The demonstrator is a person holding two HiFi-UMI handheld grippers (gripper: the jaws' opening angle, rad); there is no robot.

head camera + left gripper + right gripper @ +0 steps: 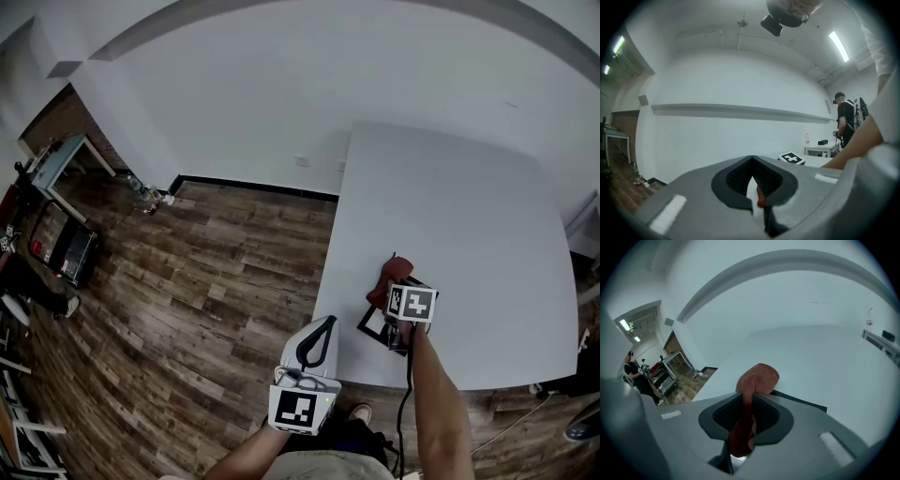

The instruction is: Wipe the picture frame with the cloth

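While poised low over the near part of the white table (450, 216), grips a reddish-brown cloth (759, 376) with the right gripper (395, 292), both jaws pressed onto the fabric. Lets the cloth bulge past the jaw tips in a rounded wad and trail back down through the hollow between the pads. Sets that wad at the far side of the black picture frame (374, 327); touching or just above, cannot tell. Finds the picture frame lying flat on the table, near the near edge and toward the left side, well apart from the far edge. Hides much of it under the right gripper and its marker cube (412, 303), leaving only a left corner in the head view and a thin black edge beyond the cloth in the right gripper view. Reaches in from the near side along a bare forearm (436, 394).

Holds the left gripper (329, 321) to the left of the picture frame, by the table's left edge where the wooden floor (187, 281) begins, apart from both frame and cloth. Points it level toward a plain white wall (731, 84). Has the jaw tips meeting, with nothing clamped between them and only a narrow slit lower down between the pads. Catches, in the left gripper view, the marker cube off to the right and another person (844, 119) standing far off on the right.
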